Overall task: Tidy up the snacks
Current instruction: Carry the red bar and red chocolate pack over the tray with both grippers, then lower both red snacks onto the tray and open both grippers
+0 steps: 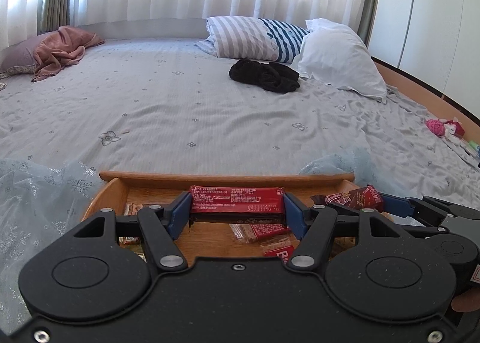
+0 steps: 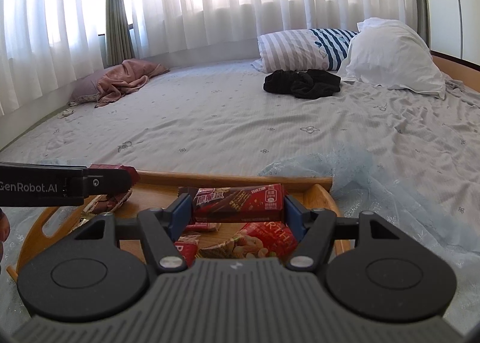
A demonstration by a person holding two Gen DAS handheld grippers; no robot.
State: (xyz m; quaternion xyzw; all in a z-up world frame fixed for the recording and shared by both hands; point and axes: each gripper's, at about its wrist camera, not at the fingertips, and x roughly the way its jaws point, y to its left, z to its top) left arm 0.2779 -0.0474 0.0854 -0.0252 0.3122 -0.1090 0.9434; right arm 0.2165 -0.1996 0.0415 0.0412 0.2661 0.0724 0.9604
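Observation:
My left gripper [image 1: 237,211] is shut on a red snack bar [image 1: 237,203], held crosswise above the wooden tray [image 1: 228,178]. My right gripper [image 2: 238,209] is shut on a dark red chocolate snack pack [image 2: 240,202] above the same tray [image 2: 240,178]. Several more red snack packets lie in the tray under the grippers [image 1: 267,232] [image 2: 264,241]. The right gripper shows at the right of the left wrist view with its pack [image 1: 357,197]. The left gripper shows at the left of the right wrist view [image 2: 105,182].
The tray rests on a pale blue lace cloth [image 2: 375,193] on a grey bed sheet [image 1: 210,109]. Farther off lie a black garment [image 1: 265,74], white [image 1: 339,55] and striped [image 1: 255,37] pillows, and a pink blanket [image 1: 63,49]. Small pink items sit at the right bed edge [image 1: 444,128].

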